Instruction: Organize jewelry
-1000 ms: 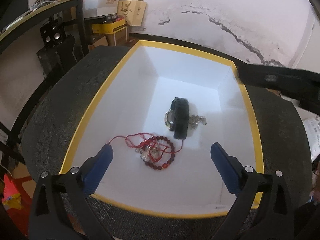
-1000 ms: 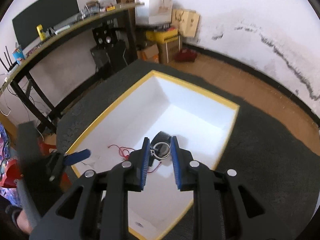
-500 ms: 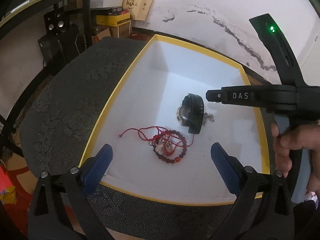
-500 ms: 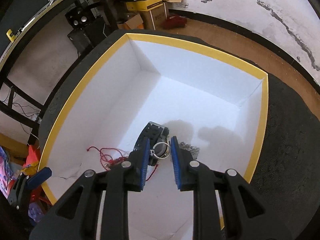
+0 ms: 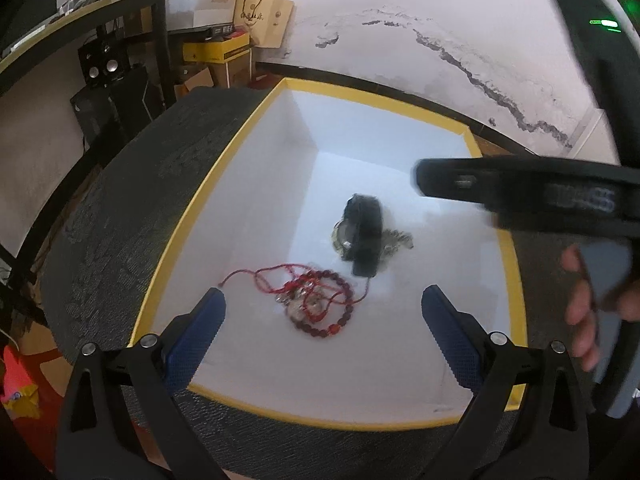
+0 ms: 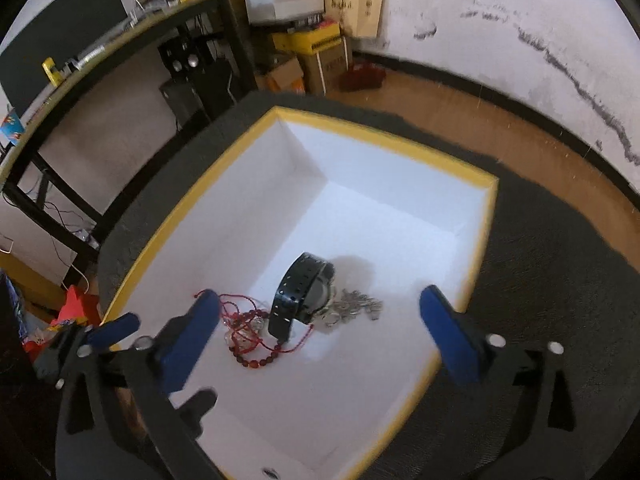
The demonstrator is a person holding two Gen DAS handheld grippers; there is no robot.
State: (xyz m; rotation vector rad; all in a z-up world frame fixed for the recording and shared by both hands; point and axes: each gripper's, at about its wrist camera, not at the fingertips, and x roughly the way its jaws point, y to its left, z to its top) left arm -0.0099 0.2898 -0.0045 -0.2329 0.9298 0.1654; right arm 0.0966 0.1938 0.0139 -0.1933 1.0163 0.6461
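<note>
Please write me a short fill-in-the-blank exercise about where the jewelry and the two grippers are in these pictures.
1. The black watch lies inside the white box with the ____ rim.
2. The beaded bracelet tangled with cord is ____ in colour.
3. The silver chain lies touching the ____.
4. The right gripper and the left gripper both have their jaws ____.

Missing words: yellow; red; watch; open
</note>
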